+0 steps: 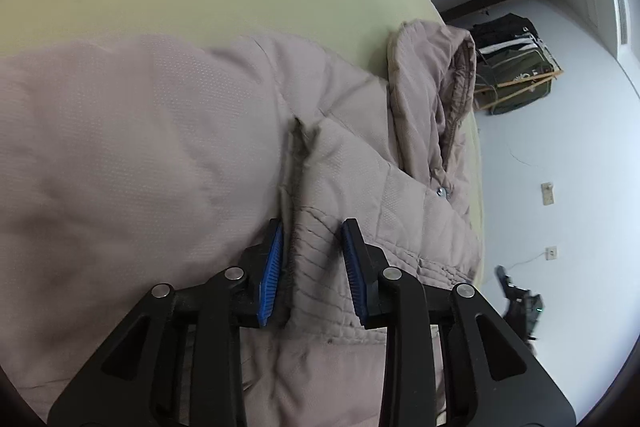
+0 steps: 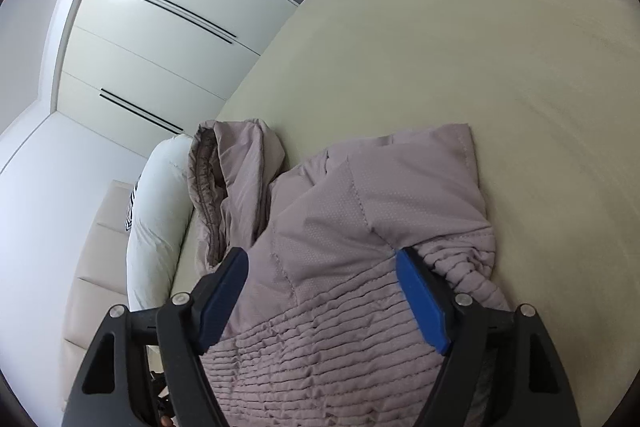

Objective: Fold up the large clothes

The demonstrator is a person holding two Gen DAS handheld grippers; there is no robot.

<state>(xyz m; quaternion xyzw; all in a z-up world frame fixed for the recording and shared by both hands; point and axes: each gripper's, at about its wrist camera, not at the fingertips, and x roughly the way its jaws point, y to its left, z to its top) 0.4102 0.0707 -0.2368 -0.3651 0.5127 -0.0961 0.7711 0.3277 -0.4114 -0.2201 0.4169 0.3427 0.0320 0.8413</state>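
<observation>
Folding partly done: mauve quilted hooded jacket bunched on the cream bed, hood at 10 o'clock loose. Left hand-held gripper narrowly spread astride a ribbed hem, right hand-held gripper spread wide, empty.

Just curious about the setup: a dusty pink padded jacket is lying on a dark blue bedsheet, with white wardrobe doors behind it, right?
Not quite: the bedsheet is pale cream-yellow, not dark blue, as the right wrist view shows. The dusty pink jacket and the white wardrobe doors are as you say.
</observation>
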